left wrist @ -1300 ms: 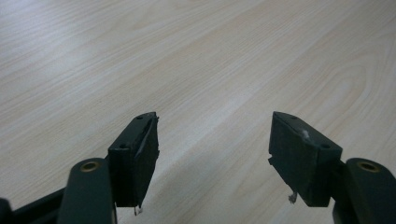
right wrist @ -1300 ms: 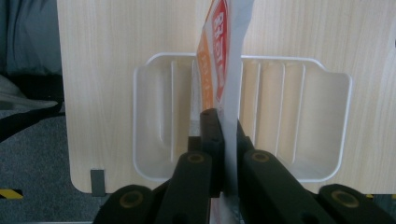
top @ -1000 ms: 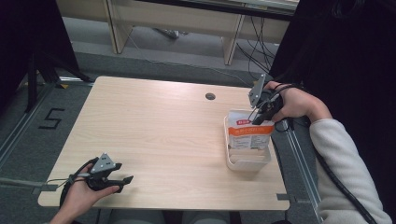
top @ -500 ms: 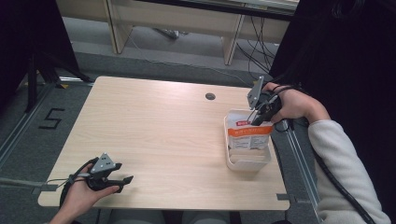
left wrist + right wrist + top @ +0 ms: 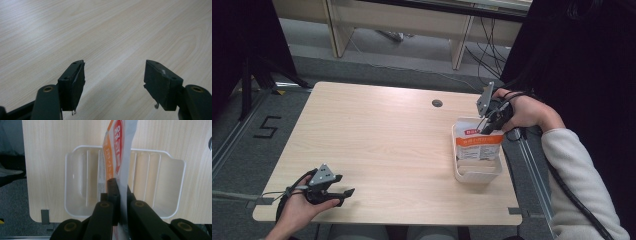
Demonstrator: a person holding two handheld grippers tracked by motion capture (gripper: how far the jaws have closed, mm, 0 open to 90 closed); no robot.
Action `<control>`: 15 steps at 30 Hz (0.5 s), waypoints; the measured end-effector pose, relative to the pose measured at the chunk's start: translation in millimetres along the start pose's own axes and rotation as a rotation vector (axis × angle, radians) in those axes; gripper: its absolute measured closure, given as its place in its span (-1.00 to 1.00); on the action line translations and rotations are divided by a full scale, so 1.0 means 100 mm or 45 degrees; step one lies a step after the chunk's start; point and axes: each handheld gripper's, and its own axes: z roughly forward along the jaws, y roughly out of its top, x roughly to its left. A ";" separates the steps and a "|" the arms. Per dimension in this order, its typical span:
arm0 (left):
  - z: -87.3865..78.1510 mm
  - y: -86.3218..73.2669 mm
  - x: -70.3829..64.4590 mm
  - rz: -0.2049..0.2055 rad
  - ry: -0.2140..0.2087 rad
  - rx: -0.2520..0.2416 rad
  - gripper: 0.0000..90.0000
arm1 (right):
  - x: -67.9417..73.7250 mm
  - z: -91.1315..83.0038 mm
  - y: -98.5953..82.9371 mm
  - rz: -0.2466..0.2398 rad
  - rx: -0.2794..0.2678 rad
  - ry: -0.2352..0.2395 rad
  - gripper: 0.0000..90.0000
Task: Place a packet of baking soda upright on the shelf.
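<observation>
Nearest the person, well away from the white tray [image 5: 476,176], the left gripper [image 5: 343,194] rests with jaws wide apart, holding nothing. Farther off, the right gripper [image 5: 119,192] pinches the top edge of an orange-and-white packet [image 5: 479,145] hanging upright into the tray; it looks light, thin and floppy, best gripped along that sealed edge.

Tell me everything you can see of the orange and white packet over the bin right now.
The packet is a thin, flat, flexible pouch, orange and white with a red label and small print too fine to read. It stands upright on edge inside the translucent white plastic bin near the table's right edge. The right tool is shut on its top edge, jaws pinching both faces. Whether its bottom rests on the bin floor is unclear.
</observation>
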 end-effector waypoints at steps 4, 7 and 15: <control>0.00 0.00 0.00 0.000 -0.003 0.008 -0.27 | 0.00 0.01 0.00 -0.008 0.005 -0.007 1.00; 0.00 0.00 0.00 0.001 0.000 0.001 -0.27 | 0.01 0.01 0.01 0.015 0.011 -0.010 1.00; 0.00 0.00 0.00 0.000 0.000 -0.002 -0.27 | 0.01 0.05 0.02 0.009 0.022 -0.008 1.00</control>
